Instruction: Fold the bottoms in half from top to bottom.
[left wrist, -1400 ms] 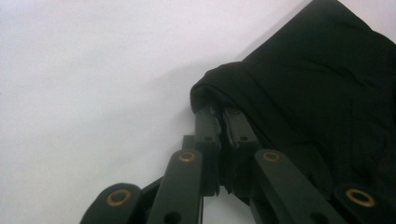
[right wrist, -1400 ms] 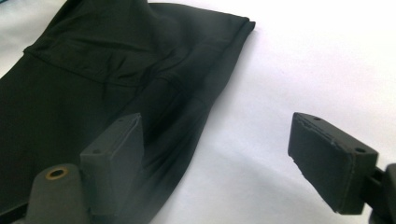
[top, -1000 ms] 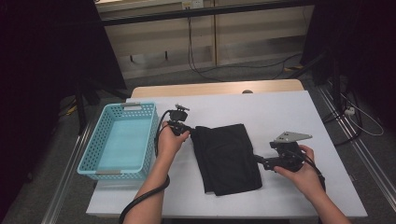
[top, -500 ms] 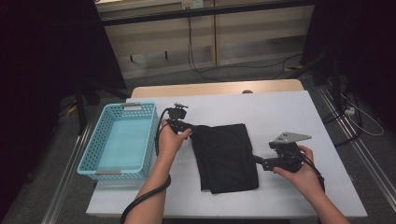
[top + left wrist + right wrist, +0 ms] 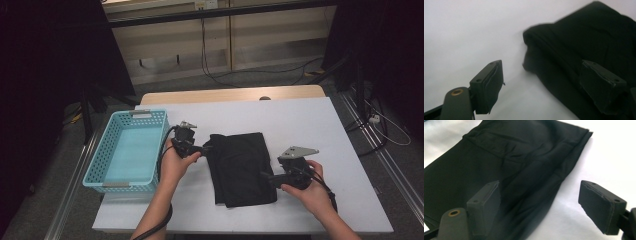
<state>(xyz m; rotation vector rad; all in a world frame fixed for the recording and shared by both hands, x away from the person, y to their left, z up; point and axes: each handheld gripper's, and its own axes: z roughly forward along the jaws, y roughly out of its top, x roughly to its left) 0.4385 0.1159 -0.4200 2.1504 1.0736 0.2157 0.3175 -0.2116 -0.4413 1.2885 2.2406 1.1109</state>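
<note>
No writing can be read on anything. One folded black cloth point(image 5: 241, 167) is laid on the white tabletop point(image 5: 300, 125), its long axis running from near edge to far edge — one turquoise basket point(image 5: 127, 150) is set well to its left. Two tongs are counted: the left tongs point(image 5: 205, 148), just opened, are spread at the cloth's far-left corner, nothing pinched; the right tongs point(image 5: 264, 176) are spread at its right edge.

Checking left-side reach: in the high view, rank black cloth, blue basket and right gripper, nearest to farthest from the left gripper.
From the left gripper:
1. black cloth, right at its jaws
2. blue basket, on its other side, at the table's left edge
3. right gripper, across the cloth
</note>
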